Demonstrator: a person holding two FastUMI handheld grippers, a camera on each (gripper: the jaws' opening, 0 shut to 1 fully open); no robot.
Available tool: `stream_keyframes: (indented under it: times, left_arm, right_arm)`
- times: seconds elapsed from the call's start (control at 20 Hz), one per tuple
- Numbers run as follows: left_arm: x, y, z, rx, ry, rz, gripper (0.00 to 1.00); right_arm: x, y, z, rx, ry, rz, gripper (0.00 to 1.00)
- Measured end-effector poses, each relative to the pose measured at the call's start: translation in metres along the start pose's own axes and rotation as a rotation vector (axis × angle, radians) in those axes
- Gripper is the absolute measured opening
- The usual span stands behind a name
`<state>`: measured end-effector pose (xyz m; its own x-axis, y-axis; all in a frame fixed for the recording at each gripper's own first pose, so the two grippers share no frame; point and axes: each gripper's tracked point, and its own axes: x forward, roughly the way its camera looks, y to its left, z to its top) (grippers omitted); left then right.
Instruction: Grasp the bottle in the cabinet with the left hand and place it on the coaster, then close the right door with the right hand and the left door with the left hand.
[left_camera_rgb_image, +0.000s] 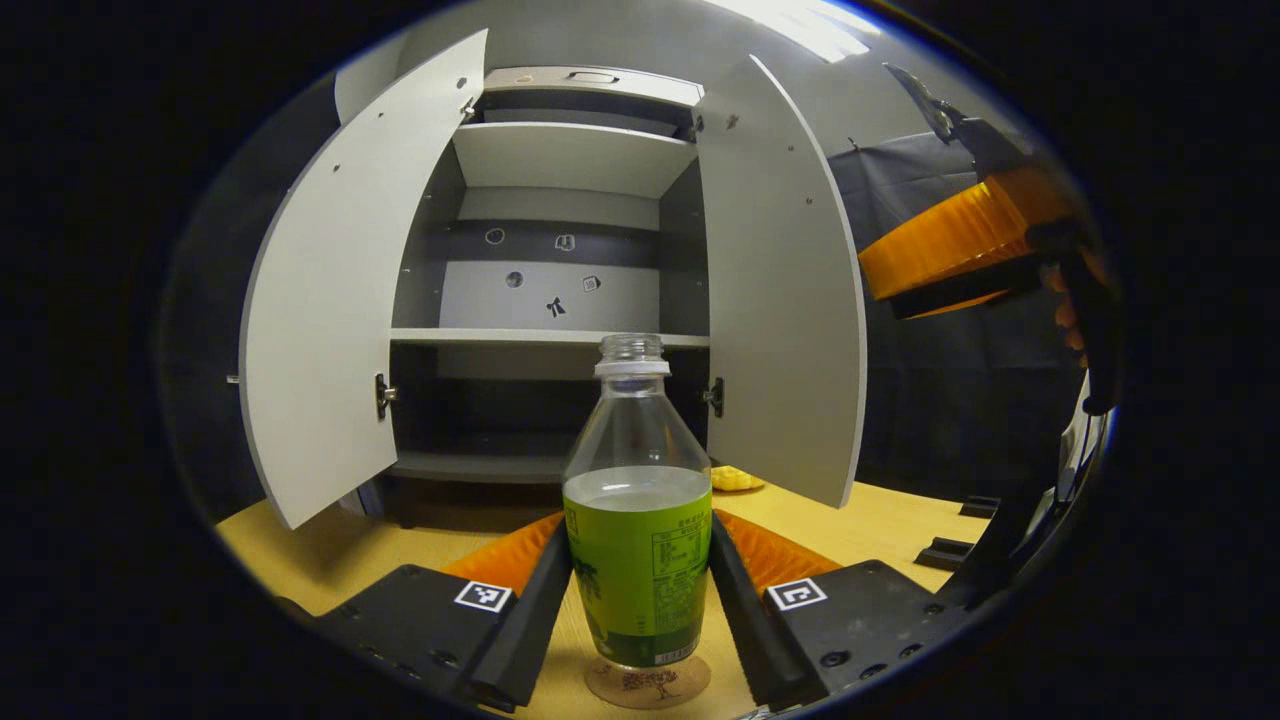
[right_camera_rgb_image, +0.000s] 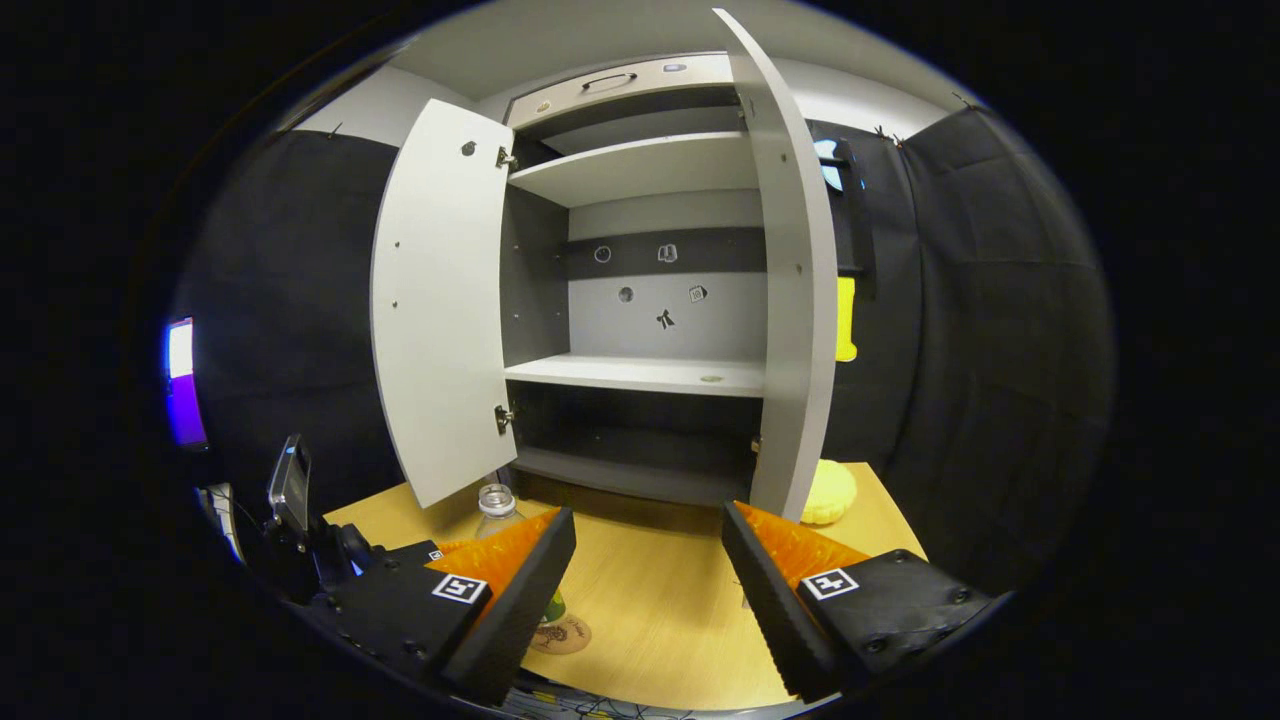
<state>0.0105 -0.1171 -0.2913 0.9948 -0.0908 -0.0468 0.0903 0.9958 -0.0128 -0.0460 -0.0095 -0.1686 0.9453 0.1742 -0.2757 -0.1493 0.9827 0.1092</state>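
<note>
Left gripper view, working left to right: the left door (left_camera_rgb_image: 320, 330) hung wide open at the left of the frame, the cabinet (left_camera_rgb_image: 560, 300) sat centre with bare shelves, and the right door (left_camera_rgb_image: 790, 310) stood open right of centre. Bottom centre, the bottle (left_camera_rgb_image: 638, 520) stood upright on the coaster (left_camera_rgb_image: 648, 682), on the table (left_camera_rgb_image: 880, 525). The left gripper (left_camera_rgb_image: 640, 610) had its fingers right against the bottle's sides, though I couldn't tell if they were actually pressing or had just let go. At the far right edge the right gripper (left_camera_rgb_image: 960, 250) hovered high, held by a hand.

In the right gripper view, the right gripper (right_camera_rgb_image: 648, 590) was spread wide with nothing in it, facing the cabinet.

My take: the placing step looked about done. To do it well, open the fingers evenly so neither drags the bottle off centre, then back straight out low. After that the right one goes for its door's outer face.
</note>
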Motion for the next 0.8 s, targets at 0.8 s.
stream_keyframes:
  times: [0.8]
  left_arm:
    - [-0.002,-0.011,-0.044,0.028,-0.031,0.038,0.78]
  right_arm:
    - [-0.011,-0.004,-0.047,0.054,0.072,0.070,0.98]
